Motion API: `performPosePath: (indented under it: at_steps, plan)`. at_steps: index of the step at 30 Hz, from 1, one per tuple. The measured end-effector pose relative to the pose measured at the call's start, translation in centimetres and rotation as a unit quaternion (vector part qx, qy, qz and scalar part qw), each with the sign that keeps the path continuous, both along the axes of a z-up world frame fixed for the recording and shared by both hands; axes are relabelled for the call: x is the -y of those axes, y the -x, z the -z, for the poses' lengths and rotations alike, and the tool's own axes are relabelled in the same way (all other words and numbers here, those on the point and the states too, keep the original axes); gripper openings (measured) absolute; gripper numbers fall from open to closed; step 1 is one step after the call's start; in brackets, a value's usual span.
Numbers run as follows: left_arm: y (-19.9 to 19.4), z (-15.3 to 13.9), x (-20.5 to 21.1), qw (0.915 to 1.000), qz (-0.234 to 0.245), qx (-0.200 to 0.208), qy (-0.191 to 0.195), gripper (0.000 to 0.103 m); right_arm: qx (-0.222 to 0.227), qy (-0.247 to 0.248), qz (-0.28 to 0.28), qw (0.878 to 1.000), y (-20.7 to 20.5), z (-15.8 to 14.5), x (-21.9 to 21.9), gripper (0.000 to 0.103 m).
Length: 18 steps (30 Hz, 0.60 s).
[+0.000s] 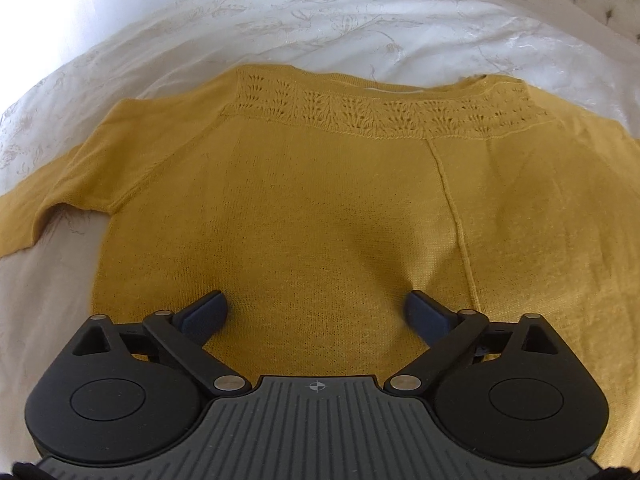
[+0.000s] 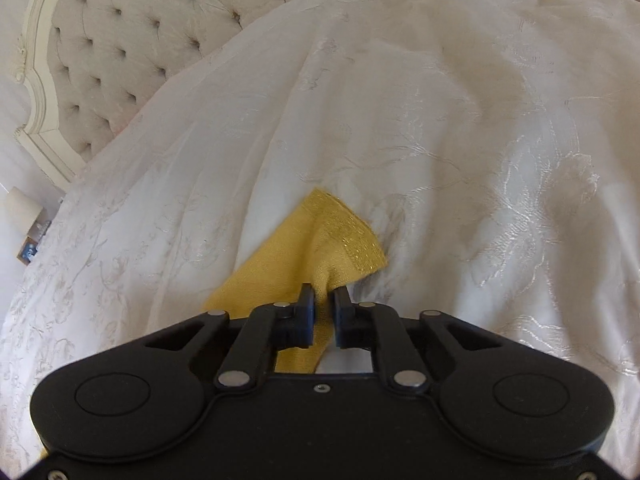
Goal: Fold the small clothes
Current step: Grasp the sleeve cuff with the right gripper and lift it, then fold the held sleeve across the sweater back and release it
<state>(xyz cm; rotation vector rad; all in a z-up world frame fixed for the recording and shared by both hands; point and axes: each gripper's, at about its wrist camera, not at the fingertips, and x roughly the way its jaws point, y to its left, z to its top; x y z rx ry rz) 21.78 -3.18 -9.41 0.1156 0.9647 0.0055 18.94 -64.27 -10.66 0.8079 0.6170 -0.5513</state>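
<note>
A mustard-yellow knitted sweater [image 1: 320, 200] lies flat on a white bedspread [image 1: 360, 20], its lace-patterned neckline toward the far side and one sleeve [image 1: 52, 200] stretched out to the left. My left gripper [image 1: 318, 306] hovers over the sweater's lower body, jaws wide open with only flat knit beneath them. In the right wrist view, my right gripper [image 2: 325, 300] is shut on the end of a yellow sleeve [image 2: 340, 236], whose ribbed cuff fans out just past the fingertips over the bedspread [image 2: 440, 120].
A tufted cream headboard [image 2: 120, 40] with a carved frame stands at the upper left of the right wrist view. A small lamp and some items [image 2: 28, 220] sit beside the bed at the left edge. The embroidered bedspread is wrinkled around the sweater.
</note>
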Motion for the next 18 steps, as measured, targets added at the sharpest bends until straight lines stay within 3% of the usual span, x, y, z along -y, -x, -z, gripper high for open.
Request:
performPosePath:
  at_steps: [3,9,12,18]
  plan:
    - [-0.6,0.0,-0.1,0.9999,0.001,-0.01,0.007,0.102,0.011,0.025,-0.011,1.0,-0.2,-2.3,-1.2,0.015]
    - [-0.2,-0.5,-0.7,0.9996,0.007,-0.005,0.028,0.1,0.057,0.083,-0.108,0.989,-2.1,-9.8,-7.0,0.015]
    - [0.6,-1.4,-1.5,0.9992,0.004,0.0,0.04,0.1,0.086,0.099,-0.167,0.977,-3.0,-13.9,-11.6,0.015]
    - [2.9,-3.2,-5.1,0.9978,-0.012,0.022,0.062,0.1,0.157,0.096,-0.29,0.939,-5.0,-20.0,-23.0,0.015]
